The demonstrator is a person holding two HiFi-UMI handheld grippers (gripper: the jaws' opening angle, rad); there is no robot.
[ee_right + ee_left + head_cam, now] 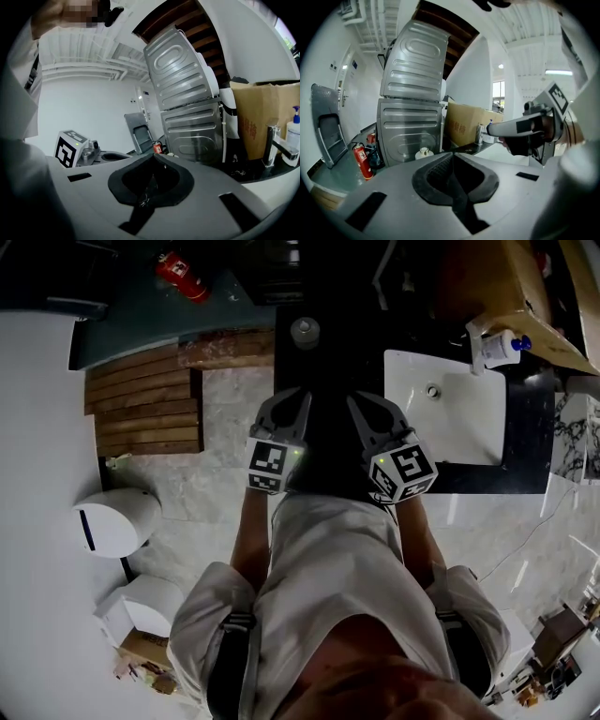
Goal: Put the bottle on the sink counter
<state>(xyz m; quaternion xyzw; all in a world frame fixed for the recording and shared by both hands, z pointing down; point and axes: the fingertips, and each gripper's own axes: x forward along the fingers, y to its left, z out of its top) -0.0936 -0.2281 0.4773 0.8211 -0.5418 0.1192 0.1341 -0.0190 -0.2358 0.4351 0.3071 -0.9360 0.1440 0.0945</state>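
Note:
A small white bottle (305, 332) with a round cap stands on the dark surface ahead of me; in the left gripper view the bottle (424, 152) sits in front of a ribbed metal panel. My left gripper (292, 397) is held close to my body, well short of the bottle, jaws shut with nothing between them (453, 154). Beside it, my right gripper (367, 401) is also shut and empty (153, 155). The white sink basin (469, 442) is set in a dark counter (525, 427) to the right.
A pump soap bottle (506, 345) and a faucet (274, 145) stand at the sink's back edge, beside a cardboard box (262, 117). A red fire extinguisher (183, 276) lies far left. Wooden slats (145, 399) and a white bin (112, 521) are on the left.

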